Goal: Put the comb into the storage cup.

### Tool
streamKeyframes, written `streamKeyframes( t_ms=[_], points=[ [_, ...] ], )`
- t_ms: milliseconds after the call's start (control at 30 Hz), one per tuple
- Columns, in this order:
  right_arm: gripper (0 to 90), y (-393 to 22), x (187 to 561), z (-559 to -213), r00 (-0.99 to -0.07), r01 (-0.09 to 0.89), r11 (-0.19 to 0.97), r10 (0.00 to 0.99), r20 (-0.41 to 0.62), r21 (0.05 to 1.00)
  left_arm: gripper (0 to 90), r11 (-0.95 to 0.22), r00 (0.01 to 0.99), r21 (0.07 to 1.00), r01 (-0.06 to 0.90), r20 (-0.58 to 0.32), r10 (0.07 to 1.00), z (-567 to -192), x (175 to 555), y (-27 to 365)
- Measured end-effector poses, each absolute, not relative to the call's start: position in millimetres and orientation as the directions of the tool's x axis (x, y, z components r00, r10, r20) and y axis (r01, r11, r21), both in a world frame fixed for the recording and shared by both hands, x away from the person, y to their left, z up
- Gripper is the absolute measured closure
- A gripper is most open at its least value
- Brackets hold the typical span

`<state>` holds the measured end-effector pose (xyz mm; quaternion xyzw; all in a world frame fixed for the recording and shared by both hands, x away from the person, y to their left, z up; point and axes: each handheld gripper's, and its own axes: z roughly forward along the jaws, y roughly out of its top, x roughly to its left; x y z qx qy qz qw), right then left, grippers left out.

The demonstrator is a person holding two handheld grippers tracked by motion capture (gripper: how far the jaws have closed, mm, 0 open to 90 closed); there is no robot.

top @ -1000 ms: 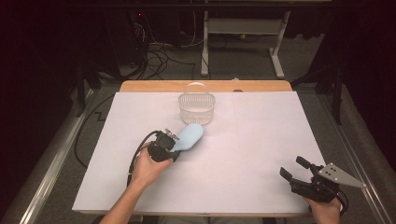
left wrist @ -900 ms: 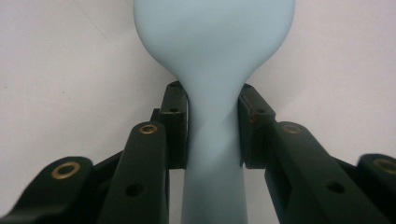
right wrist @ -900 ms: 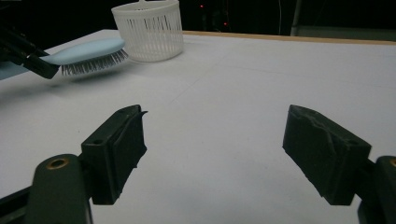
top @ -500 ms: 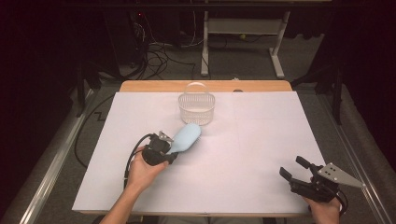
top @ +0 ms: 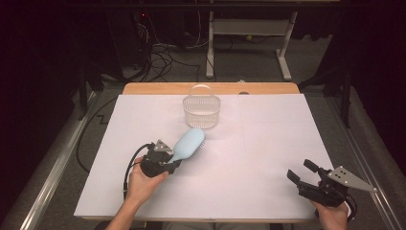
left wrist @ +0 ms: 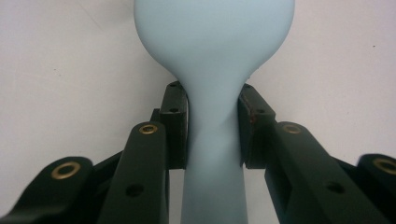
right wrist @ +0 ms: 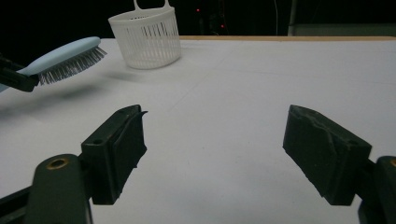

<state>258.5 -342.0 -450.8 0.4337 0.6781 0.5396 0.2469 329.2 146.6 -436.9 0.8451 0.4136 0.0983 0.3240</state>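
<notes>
A light blue hairbrush (top: 188, 143) is held above the white table cover, bristles facing down. My left gripper (top: 168, 156) is shut on its handle (left wrist: 212, 140), both pads pressing the narrow neck just below the head. In the right gripper view the hairbrush (right wrist: 65, 58) hangs in the air at far left, casting a shadow. A white slatted basket (top: 202, 109) stands at the back middle of the table, beyond the brush head. My right gripper (top: 301, 172) rests at the front right with its jaws wide apart and nothing between them (right wrist: 212, 154).
The white cover (top: 268, 143) spans the table, with a wooden edge (top: 158, 88) showing at the back. Cables and metal frame legs (top: 210, 43) lie on the dark floor behind. A cable (top: 130, 165) loops from the left gripper.
My left gripper has carried the hairbrush slightly toward the near left, away from the basket. The right gripper has stayed where it was.
</notes>
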Motion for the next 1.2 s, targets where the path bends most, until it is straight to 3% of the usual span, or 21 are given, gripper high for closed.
streamKeyframes(
  t_ms=[1200],
  points=[
    [17.2,-290.7,263.0,-440.5,-0.59,0.263,0.09,0.803,0.086,0.961,68.6,-0.435,0.696,0.705,0.56,-0.115,0.709,-426.0,302.6,137.3]
  ],
)
